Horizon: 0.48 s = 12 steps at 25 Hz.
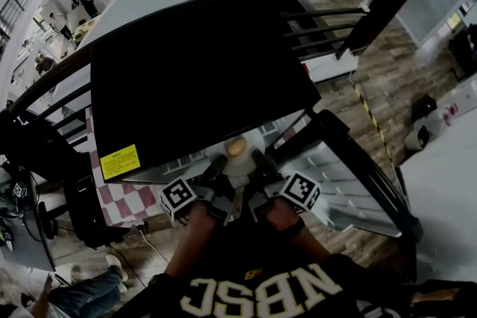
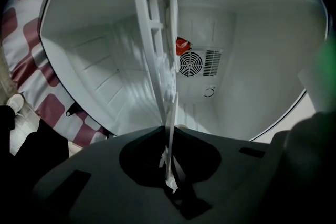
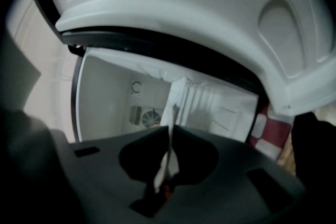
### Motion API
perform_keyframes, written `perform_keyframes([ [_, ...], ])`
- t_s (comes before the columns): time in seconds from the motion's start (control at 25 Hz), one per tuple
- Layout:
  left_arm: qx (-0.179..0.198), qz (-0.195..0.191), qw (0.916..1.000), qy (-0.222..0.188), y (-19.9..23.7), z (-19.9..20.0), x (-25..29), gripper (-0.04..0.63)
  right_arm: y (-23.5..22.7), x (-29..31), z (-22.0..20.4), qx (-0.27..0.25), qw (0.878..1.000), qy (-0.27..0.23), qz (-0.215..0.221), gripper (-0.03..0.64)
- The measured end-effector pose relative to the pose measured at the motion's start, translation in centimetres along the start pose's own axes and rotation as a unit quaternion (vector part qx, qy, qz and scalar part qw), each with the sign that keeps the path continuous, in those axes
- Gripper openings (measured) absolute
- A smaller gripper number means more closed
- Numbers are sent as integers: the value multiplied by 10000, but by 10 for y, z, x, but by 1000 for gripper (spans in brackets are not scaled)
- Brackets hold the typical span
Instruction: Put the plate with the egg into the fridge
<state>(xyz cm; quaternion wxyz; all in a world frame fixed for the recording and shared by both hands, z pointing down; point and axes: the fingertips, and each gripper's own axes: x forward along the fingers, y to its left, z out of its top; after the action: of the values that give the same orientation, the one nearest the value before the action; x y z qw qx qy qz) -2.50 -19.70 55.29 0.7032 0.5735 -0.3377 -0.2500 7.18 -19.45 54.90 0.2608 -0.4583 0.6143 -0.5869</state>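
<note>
- The plate (image 1: 240, 164) with the egg (image 1: 236, 147) is held at the mouth of the open fridge (image 1: 201, 71), just under its black top. It is not yet set down inside.
- The left gripper (image 1: 218, 162) has its fingers closed on the plate's near-left rim. In the left gripper view the thin white edge is pinched between them.
- The right gripper (image 1: 258, 159) has its fingers closed on the near-right rim, which also shows edge-on between them in the right gripper view.
- Both grips sit on the near side of the rim and close together, so the far side of the plate is unsupported. If it dips, the loose egg may roll off, probably toward the back of the fridge.
- Each grip is only a thin bite on a smooth rim. A jolt or uneven pull between the two hands could let the plate slip or twist out.
- The white shelf (image 2: 152, 34) runs close alongside the plate in the left gripper view. I cannot tell whether they touch. Pushing in at the wrong height could catch the rim on the shelf and jar the egg.
- The open door (image 1: 350, 190) stands just beside the right gripper. Drifting that way risks a knock.
</note>
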Motion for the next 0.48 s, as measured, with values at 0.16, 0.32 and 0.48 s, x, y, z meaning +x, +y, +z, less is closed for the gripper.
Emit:
perform_keyframes([
  [0.16,43,83,9999,-70,-2,3,4,45,-3,7,2,73,10000,8,-5,31],
  [0.32,-59,67,9999,-121,-1,7,7,44,1,14,5,55,10000,5,-22,31],
  [0.48,-281,74,9995,-121,-4,5,8,46,3,20,7,72,10000,17,-18,31],
])
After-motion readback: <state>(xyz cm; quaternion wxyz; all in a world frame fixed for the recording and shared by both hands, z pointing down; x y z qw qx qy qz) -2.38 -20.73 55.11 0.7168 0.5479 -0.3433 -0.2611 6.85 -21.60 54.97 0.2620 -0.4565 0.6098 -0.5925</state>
